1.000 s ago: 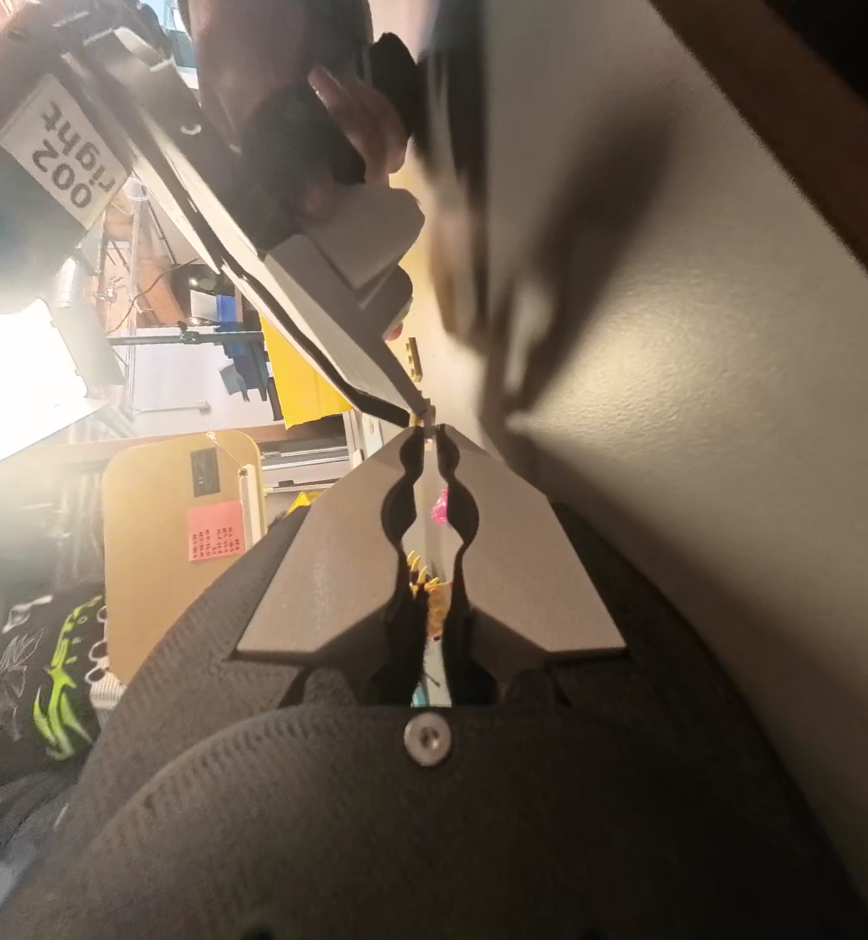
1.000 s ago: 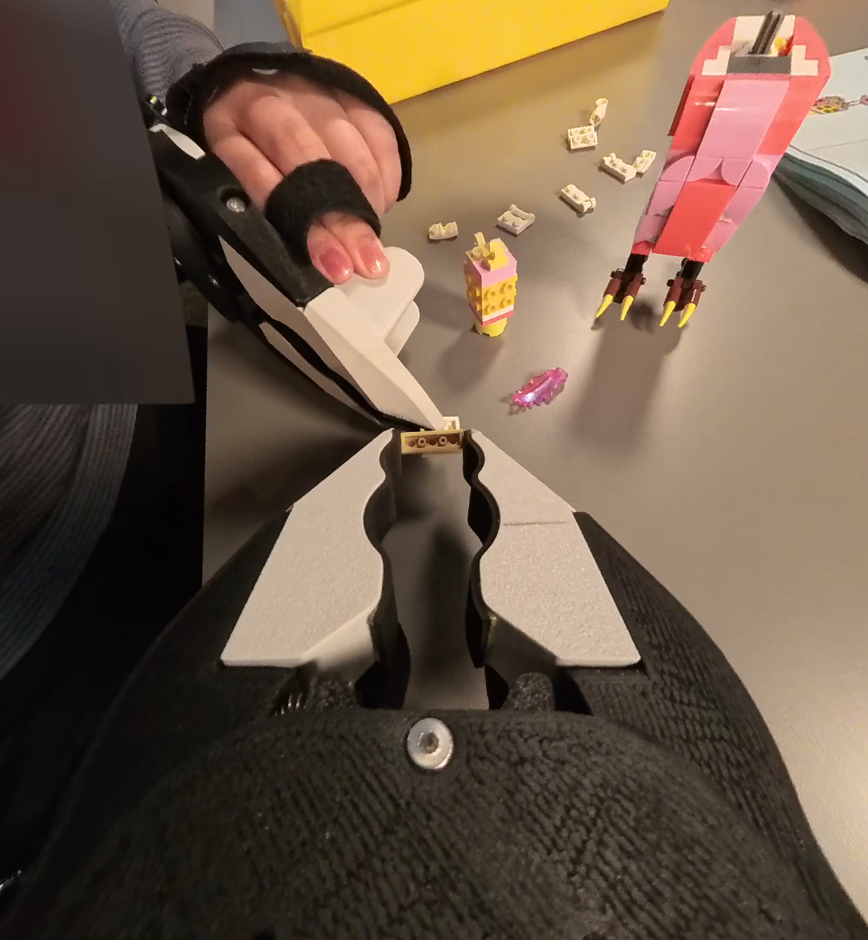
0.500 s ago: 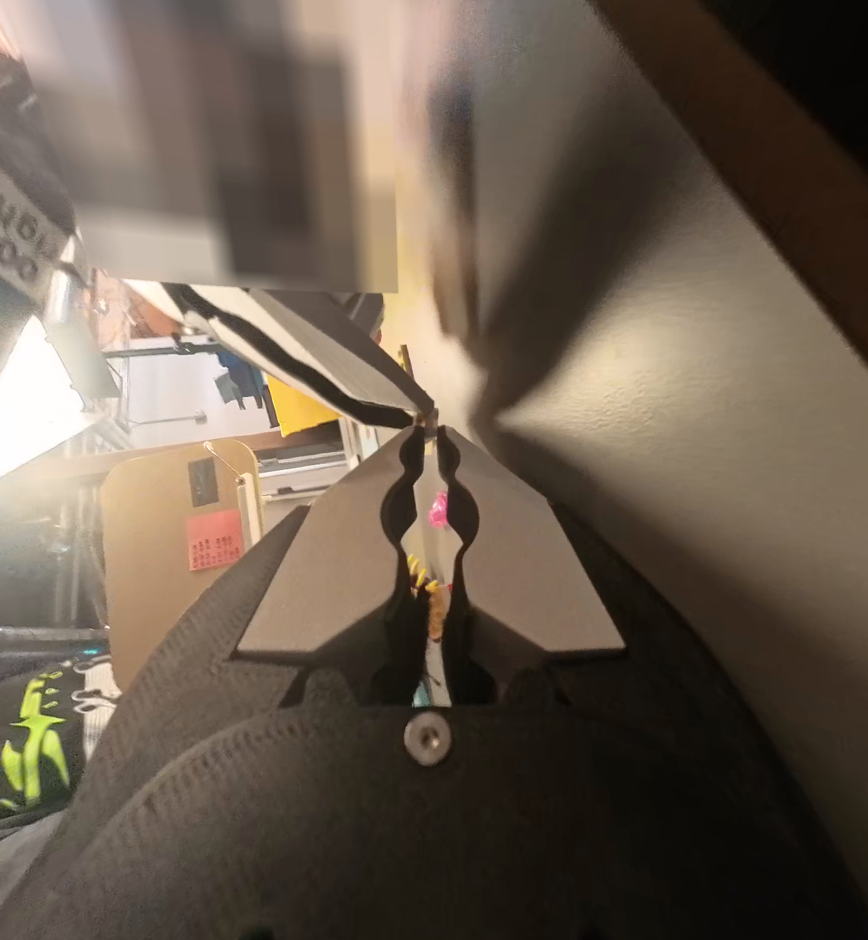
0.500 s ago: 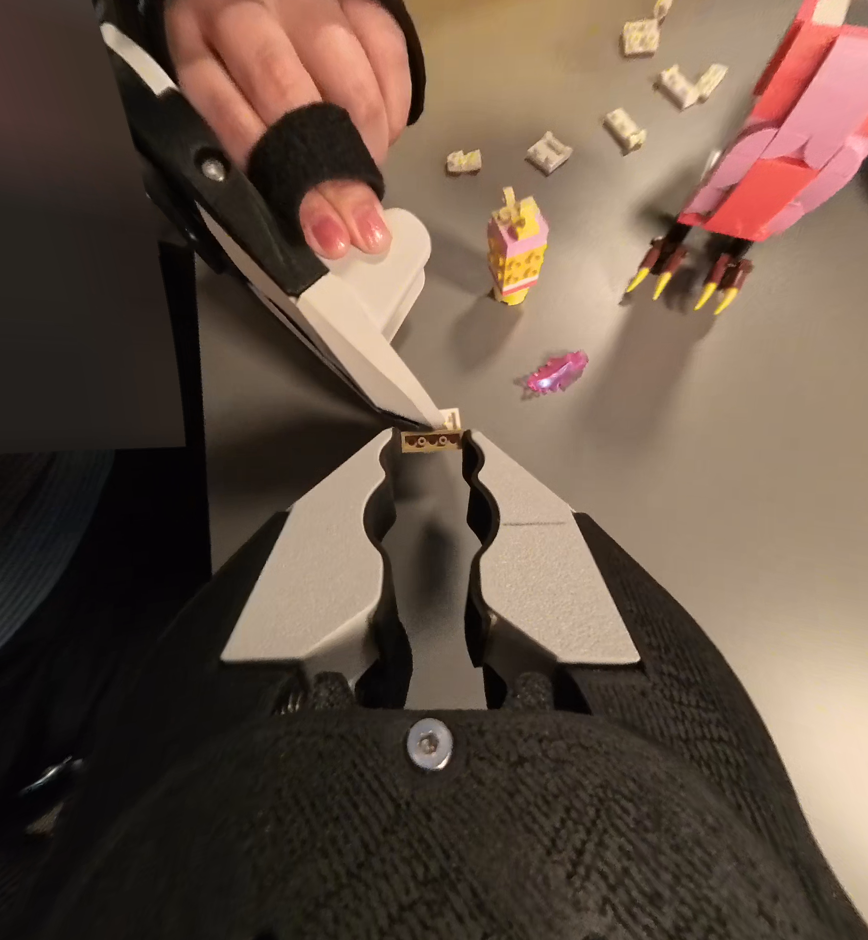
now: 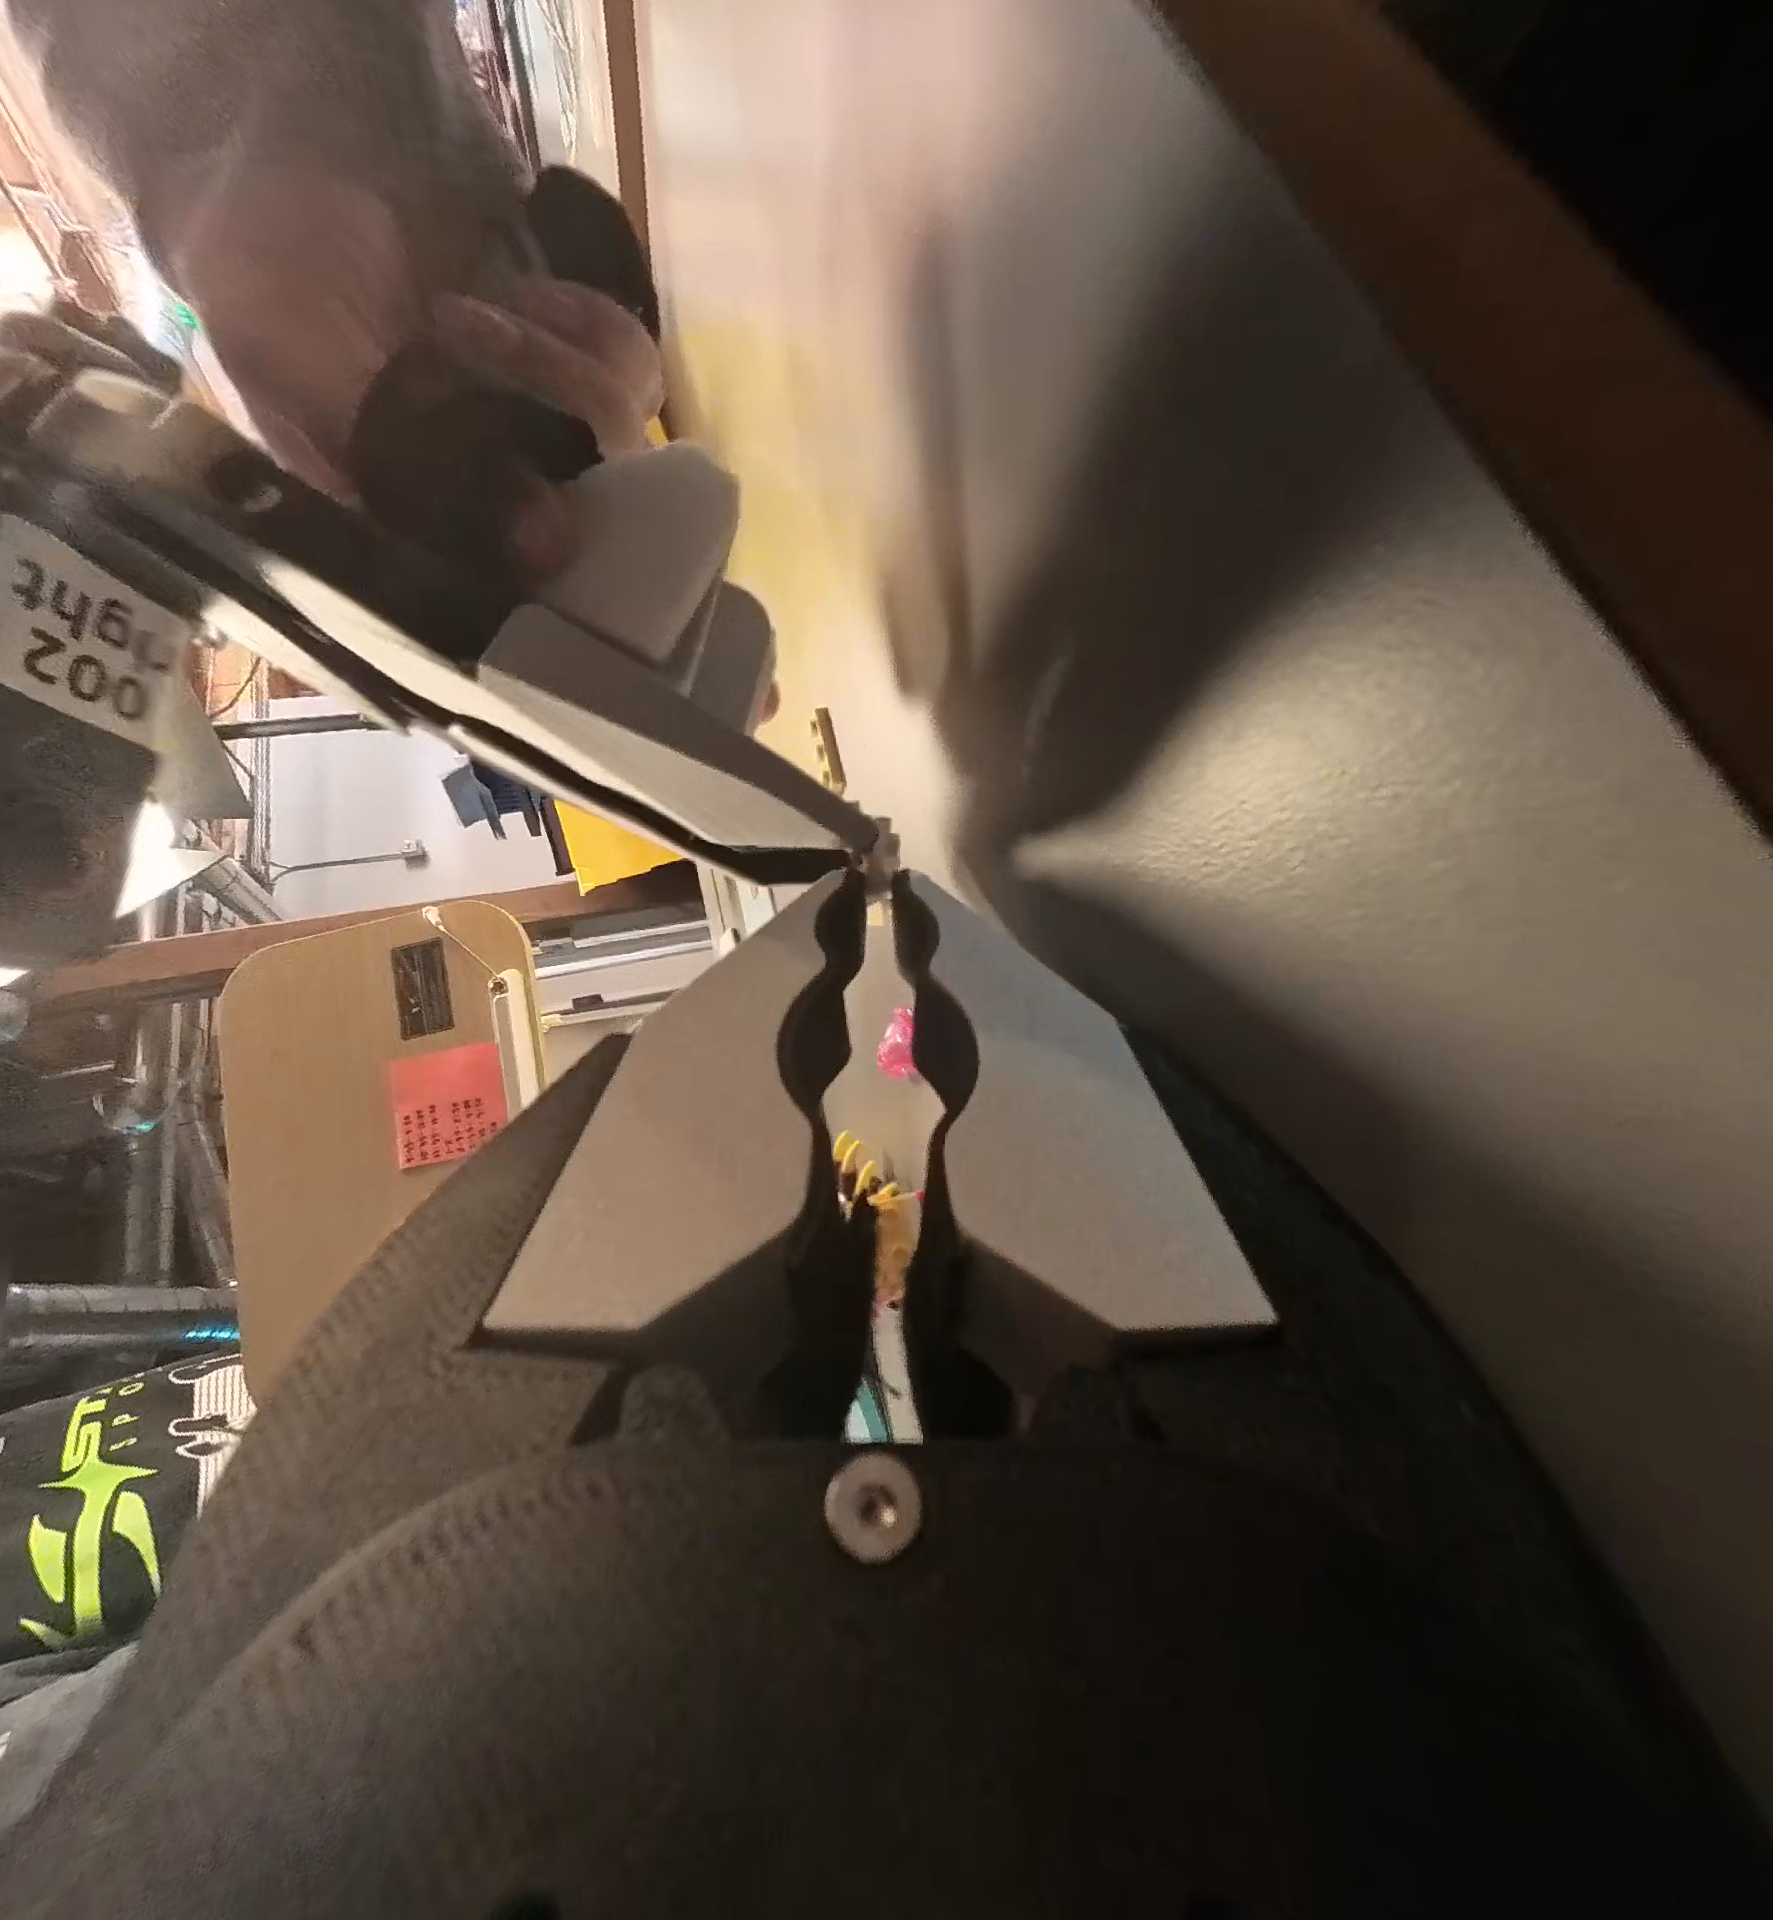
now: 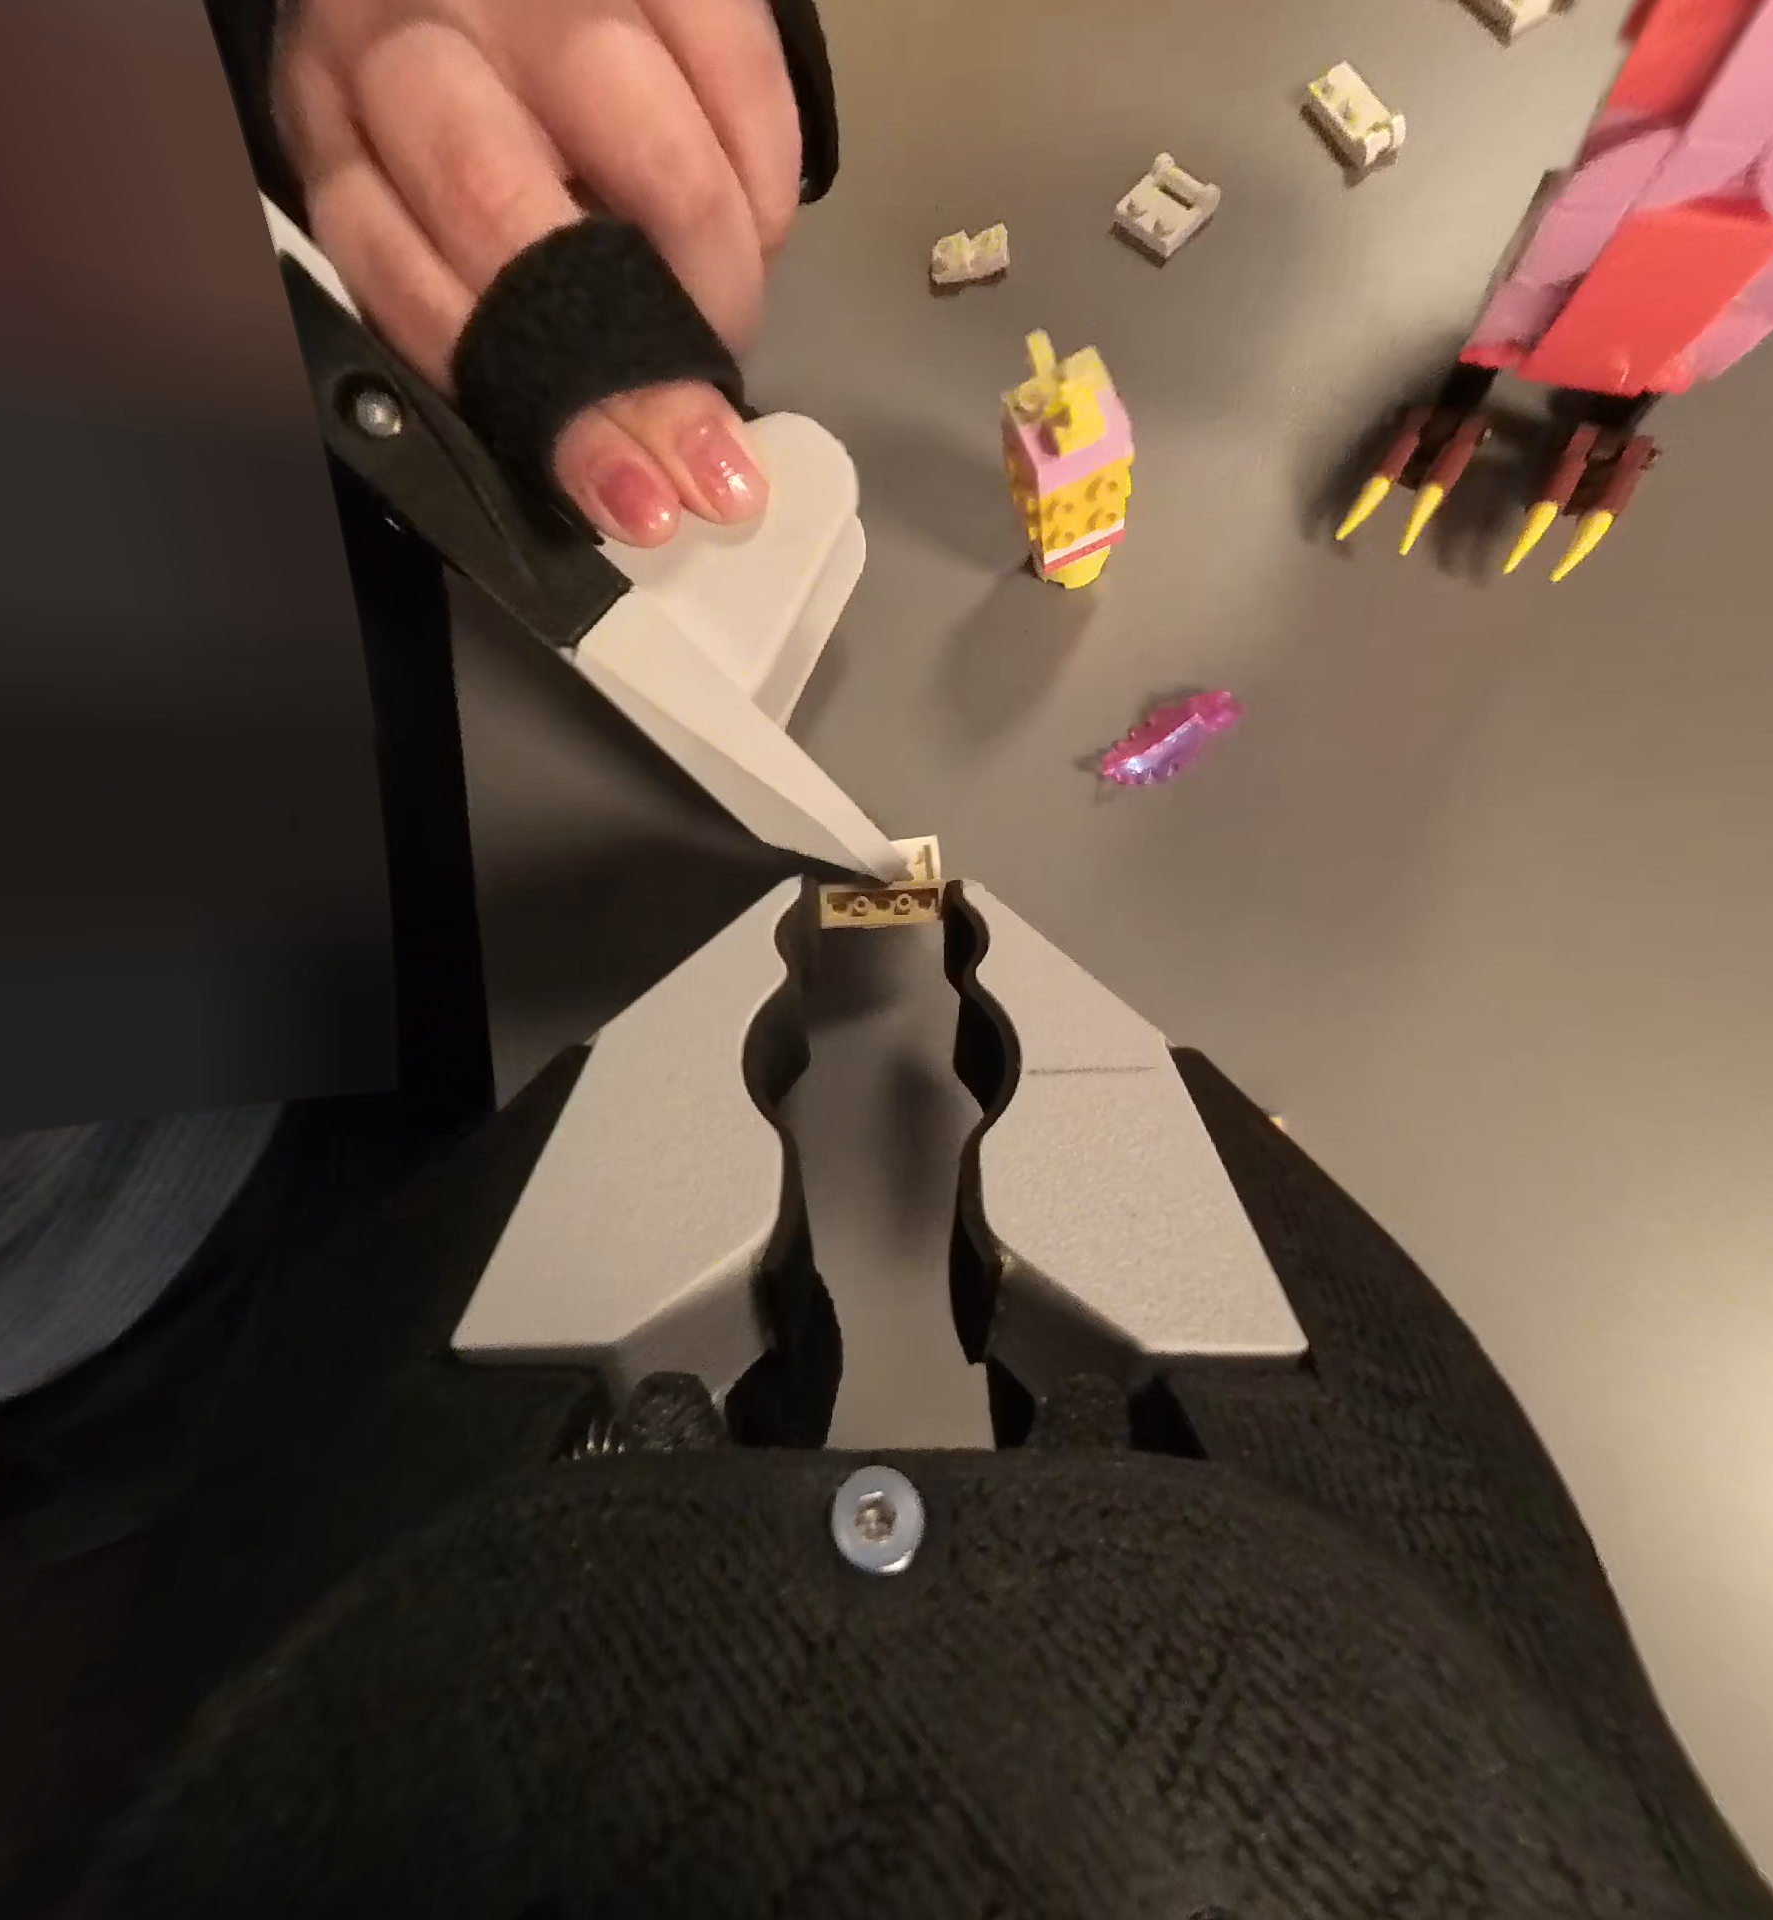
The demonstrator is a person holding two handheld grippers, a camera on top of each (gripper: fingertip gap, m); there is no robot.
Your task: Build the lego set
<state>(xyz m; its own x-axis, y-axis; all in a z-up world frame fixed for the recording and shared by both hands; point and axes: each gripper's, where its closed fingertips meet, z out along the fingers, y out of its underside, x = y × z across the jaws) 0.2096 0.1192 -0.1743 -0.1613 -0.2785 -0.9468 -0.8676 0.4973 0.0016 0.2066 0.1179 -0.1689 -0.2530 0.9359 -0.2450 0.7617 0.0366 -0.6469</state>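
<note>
Right wrist view: the right gripper (image 6: 880,904) pinched a small tan plastic brick plate (image 6: 880,907) crosswise at its very tips, underside holes facing the camera, both black pads pressed on its short ends.
Left gripper: the left gripper (image 6: 887,860) came in from the upper left, held by a hand (image 6: 539,197) wearing a black finger strap; its pale fingers (image 6: 757,748) tapered together to a point on a small cream clip piece (image 6: 923,858).
Clip piece and plate: the cream piece sat right on the far edge of the tan plate, touching it (whether the two were locked together I could not tell).
Left wrist view: the left gripper (image 5: 877,878) had its jaws pressed nearly together with a small pale piece (image 5: 882,860) nipped at the tips; the right gripper's fingers (image 5: 653,764) met it there from the upper left; much of this view was blurred.
Table: a grey matte tabletop (image 6: 1381,1039) lay under both grippers.
Nearby things: a translucent pink jagged piece (image 6: 1168,738) lay near, beyond the jaws to the right; a small yellow-and-pink brick figure (image 6: 1069,478) stood farther back; a large red-and-pink brick model with brown legs and yellow claws (image 6: 1682,270) stood at the far right.
Loose parts: several cream clip bricks (image 6: 1162,208) lay scattered well apart from the jaws.
</note>
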